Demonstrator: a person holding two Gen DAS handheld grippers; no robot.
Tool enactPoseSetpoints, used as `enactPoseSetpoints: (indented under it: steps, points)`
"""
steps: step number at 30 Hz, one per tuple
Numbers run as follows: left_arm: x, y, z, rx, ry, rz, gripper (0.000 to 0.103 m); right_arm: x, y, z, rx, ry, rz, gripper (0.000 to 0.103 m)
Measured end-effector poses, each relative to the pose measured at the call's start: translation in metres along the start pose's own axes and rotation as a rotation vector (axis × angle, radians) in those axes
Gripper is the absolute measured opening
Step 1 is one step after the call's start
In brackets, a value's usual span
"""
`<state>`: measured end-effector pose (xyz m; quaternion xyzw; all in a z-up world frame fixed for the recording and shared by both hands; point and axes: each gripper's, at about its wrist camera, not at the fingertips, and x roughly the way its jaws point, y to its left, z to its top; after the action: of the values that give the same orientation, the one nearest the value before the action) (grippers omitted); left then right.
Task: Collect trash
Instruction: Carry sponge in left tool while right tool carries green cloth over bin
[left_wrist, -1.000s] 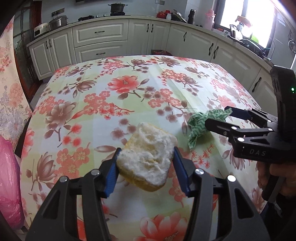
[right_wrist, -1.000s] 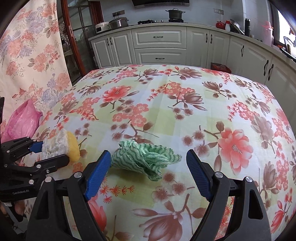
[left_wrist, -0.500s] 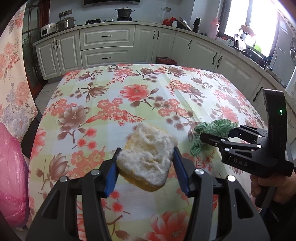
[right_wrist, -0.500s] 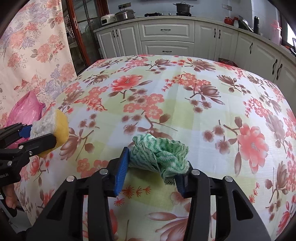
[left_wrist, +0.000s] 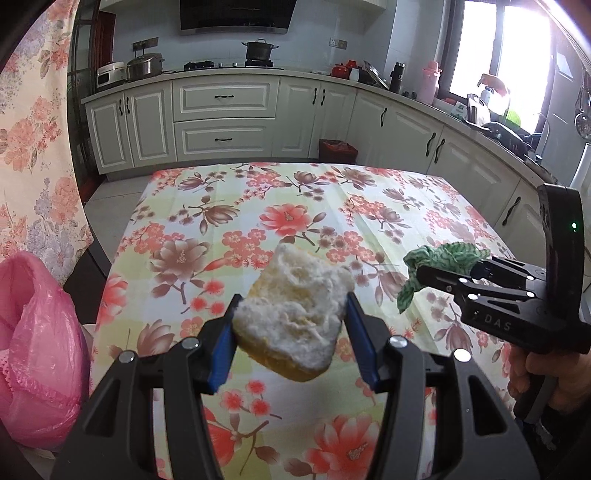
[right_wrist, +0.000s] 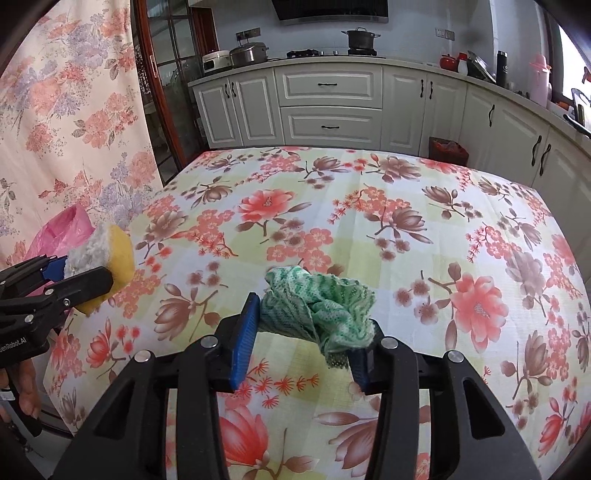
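A worn yellow sponge (left_wrist: 293, 314) with a frayed white face hangs above the flowered tablecloth (left_wrist: 280, 218), with my left gripper (left_wrist: 291, 325) shut on its two sides. The same sponge (right_wrist: 107, 258) shows at the left edge of the right wrist view, in the left gripper (right_wrist: 79, 271). A crumpled green and white cloth (right_wrist: 317, 306) is lifted off the table, pinched between the blue pads of my right gripper (right_wrist: 306, 332). From the left wrist view the cloth (left_wrist: 443, 258) droops from the right gripper (left_wrist: 447, 271) at the right.
A pink plastic bag (left_wrist: 37, 350) stands off the table's left edge, also seen as the pink bag (right_wrist: 62, 229) beside a flowered curtain (right_wrist: 66, 110). White kitchen cabinets (left_wrist: 221, 122) run behind the table. A red bin (left_wrist: 338, 151) stands on the floor.
The right gripper closed on the green cloth and lifted it off the table. The left gripper rose with the sponge, and both views now show more of the kitchen.
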<state>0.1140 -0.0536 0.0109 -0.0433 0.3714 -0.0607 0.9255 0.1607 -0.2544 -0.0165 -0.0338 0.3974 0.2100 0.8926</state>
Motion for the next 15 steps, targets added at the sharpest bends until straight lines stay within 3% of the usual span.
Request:
enactPoseSetpoints:
  steps: [15]
  points:
    - [-0.077, 0.071, 0.003, -0.098, -0.123, 0.13, 0.053, -0.026, 0.056, 0.032, -0.067, -0.07, 0.053, 0.043]
